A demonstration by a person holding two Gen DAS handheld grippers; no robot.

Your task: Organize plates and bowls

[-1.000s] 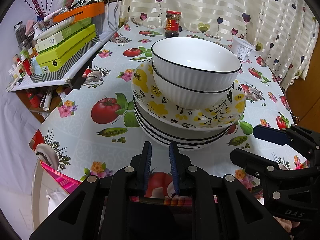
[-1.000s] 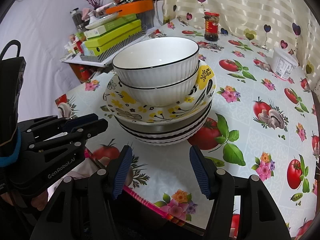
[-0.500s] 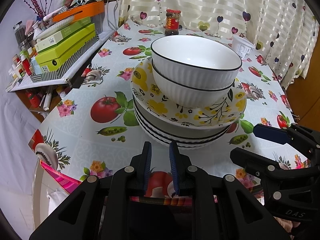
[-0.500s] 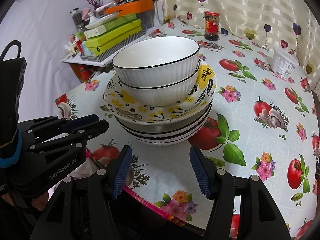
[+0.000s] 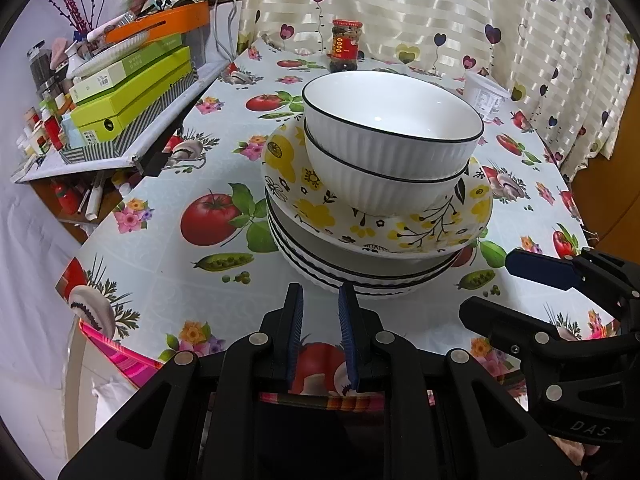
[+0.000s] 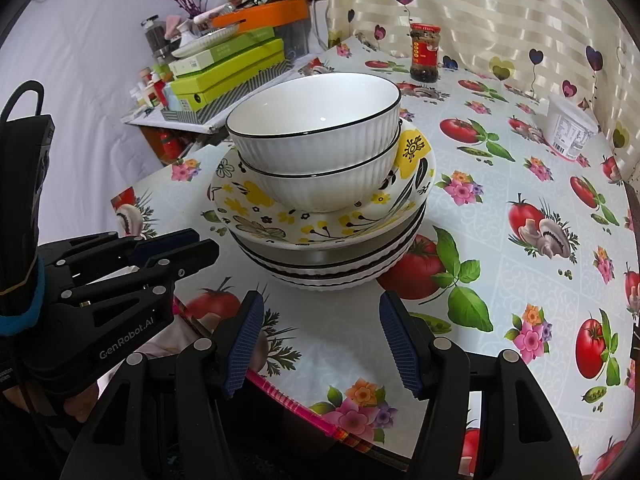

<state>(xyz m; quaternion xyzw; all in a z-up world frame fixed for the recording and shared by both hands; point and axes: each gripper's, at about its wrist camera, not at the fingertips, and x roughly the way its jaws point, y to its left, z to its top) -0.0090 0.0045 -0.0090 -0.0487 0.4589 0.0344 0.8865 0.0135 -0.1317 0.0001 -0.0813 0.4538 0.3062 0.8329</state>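
Two white ribbed bowls with black rims (image 5: 392, 136) (image 6: 316, 136) sit nested on a yellow-flowered plate (image 5: 304, 196) (image 6: 256, 208), which rests on a stack of white black-rimmed plates (image 5: 360, 276) (image 6: 328, 276). My left gripper (image 5: 320, 300) hovers just in front of the stack, its jaws narrowly apart and empty. My right gripper (image 6: 320, 312) is open wide and empty, near the table's front edge, in front of the stack. Each gripper shows in the other's view: the right gripper (image 5: 516, 284) and the left gripper (image 6: 192, 244).
A red-lidded jar (image 5: 345, 46) (image 6: 425, 54) and a white tub (image 5: 486, 96) (image 6: 568, 126) stand at the back by the curtain. A side shelf with green boxes (image 5: 128, 96) (image 6: 224, 72) and an orange tray sits left of the table.
Both views have shifted only slightly; the stack sits a touch higher in the left wrist view. Neither gripper has opened, shut or touched anything.
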